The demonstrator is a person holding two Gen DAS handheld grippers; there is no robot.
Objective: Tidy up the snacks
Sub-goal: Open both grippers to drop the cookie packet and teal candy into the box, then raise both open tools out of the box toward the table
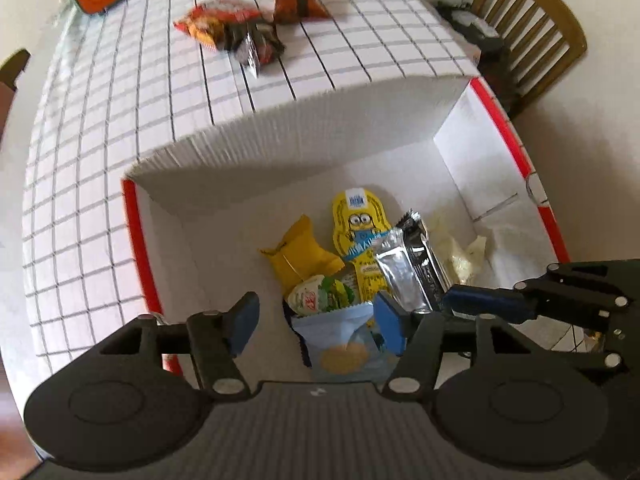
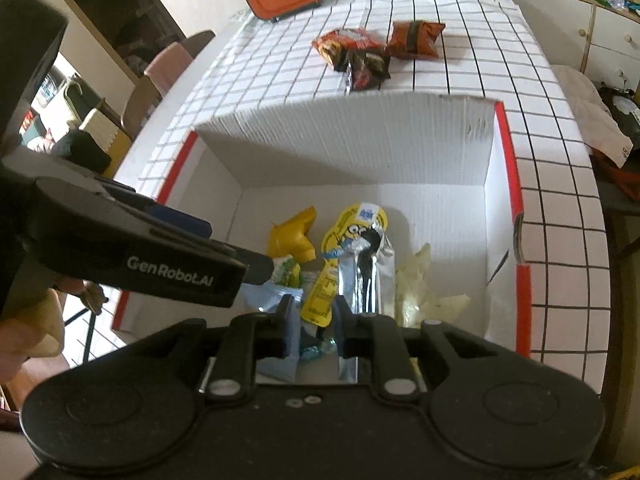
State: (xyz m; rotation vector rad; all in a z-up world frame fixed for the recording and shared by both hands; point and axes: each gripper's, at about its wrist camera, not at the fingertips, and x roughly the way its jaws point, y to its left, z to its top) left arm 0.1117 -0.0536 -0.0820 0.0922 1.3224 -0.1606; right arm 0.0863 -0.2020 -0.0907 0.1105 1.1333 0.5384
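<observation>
Left wrist view: the left gripper [image 1: 314,320] is being held over the white box [image 1: 304,128] with its fingers [image 1: 244,322] spread apart and nothing between them. Beneath them a pale blue packet [image 1: 344,350], a yellow pouch [image 1: 298,258], a cartoon-printed sachet [image 1: 358,224] and a silver foil wrapper [image 1: 408,264] are lying loose on the box floor. The right gripper [image 1: 472,304] is being seen from the side, at the right edge; its state cannot be told here. On the gridded counter [image 1: 120,128] beyond the box, a red-orange snack bag [image 1: 216,24] and an orange packet [image 1: 298,2] are waiting.

Right wrist view: the right gripper [image 2: 312,330] is being held above the same pile, its fingers [image 2: 346,330] parted a little and gripping nothing; the silver wrapper [image 2: 366,276] and sachet [image 2: 334,276] are lying behind the gap. The left gripper [image 2: 224,264] is being shown from the side.

Handling, as judged: the remaining bags are being taken as light, soft, air-filled and crinkly, likely slippery; a pinch at a crimped end seam is being favoured over the puffed middle.

Only this view is showing a dark packet [image 2: 366,70] beside the red bag [image 2: 348,42], a hand [image 2: 28,336] and cupboards; the wooden chair [image 1: 528,28] is being shown only by the left.
</observation>
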